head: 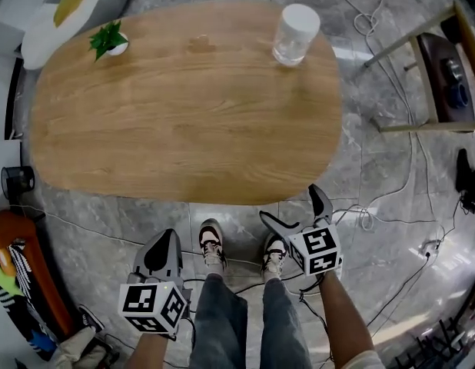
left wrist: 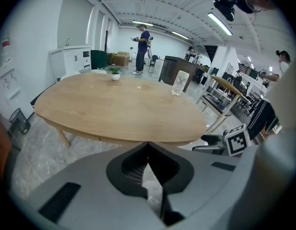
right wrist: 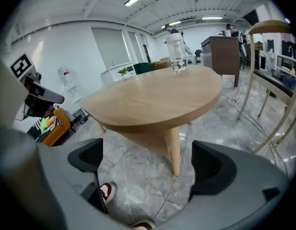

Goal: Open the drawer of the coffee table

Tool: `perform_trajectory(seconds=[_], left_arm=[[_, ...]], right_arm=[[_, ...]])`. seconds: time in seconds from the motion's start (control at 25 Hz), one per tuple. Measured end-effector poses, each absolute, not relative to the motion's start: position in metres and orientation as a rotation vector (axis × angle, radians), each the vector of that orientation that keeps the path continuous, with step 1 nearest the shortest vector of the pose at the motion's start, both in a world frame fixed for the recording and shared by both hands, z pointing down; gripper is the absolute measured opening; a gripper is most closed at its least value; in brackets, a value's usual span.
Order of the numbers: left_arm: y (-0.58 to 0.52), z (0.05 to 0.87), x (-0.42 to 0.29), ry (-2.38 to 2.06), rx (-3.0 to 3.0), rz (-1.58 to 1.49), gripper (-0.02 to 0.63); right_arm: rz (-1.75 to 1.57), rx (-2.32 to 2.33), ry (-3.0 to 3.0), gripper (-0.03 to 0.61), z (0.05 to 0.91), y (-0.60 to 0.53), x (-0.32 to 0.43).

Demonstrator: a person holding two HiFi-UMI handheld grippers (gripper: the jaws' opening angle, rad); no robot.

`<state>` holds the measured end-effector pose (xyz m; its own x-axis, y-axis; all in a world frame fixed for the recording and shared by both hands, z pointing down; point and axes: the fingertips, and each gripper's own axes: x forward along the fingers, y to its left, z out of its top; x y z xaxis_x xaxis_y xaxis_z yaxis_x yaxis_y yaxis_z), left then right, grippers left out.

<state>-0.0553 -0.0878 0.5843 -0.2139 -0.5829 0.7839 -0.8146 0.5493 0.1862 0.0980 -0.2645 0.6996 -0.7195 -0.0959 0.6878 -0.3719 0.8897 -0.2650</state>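
An oval wooden coffee table (head: 184, 106) fills the head view; I also see the table (left wrist: 119, 111) in the left gripper view and the table (right wrist: 157, 99) from its right end in the right gripper view, with one leg (right wrist: 174, 150) showing. No drawer front shows in any view. My left gripper (head: 162, 246) is held low near the table's front edge, jaws closed together with nothing between them. My right gripper (head: 295, 210) is held beside the person's right shoe, jaws wide apart and empty, its tips just short of the table's front edge.
A small potted plant (head: 109, 40) and a clear jar with a white lid (head: 295, 34) stand on the tabletop. Cables (head: 391, 206) trail over the marble floor at the right. The person's shoes (head: 212, 244) stand between the grippers. A wooden side table (head: 437, 68) stands at the right.
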Motion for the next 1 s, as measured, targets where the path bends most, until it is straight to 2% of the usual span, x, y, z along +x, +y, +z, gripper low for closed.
perform_trajectory(seconds=[0.4,0.72,1.0], left_arm=[[-0.072,0.581,-0.054,-1.999,1.032,0.308,-0.009],[-0.061,0.591,-0.048,-2.038,0.91,0.215,-0.009],[-0.052,0.588,-0.045,-2.055,0.866,0.198,-0.009]], right_arm=[[0.36,0.102,-2.393,0.518,0.719,-0.274,0.079],[0.348,0.034,-2.448,0.488,0.721,-0.28,0.063],[0.357,0.057,-2.471,0.434,0.721,-0.287,0.065]])
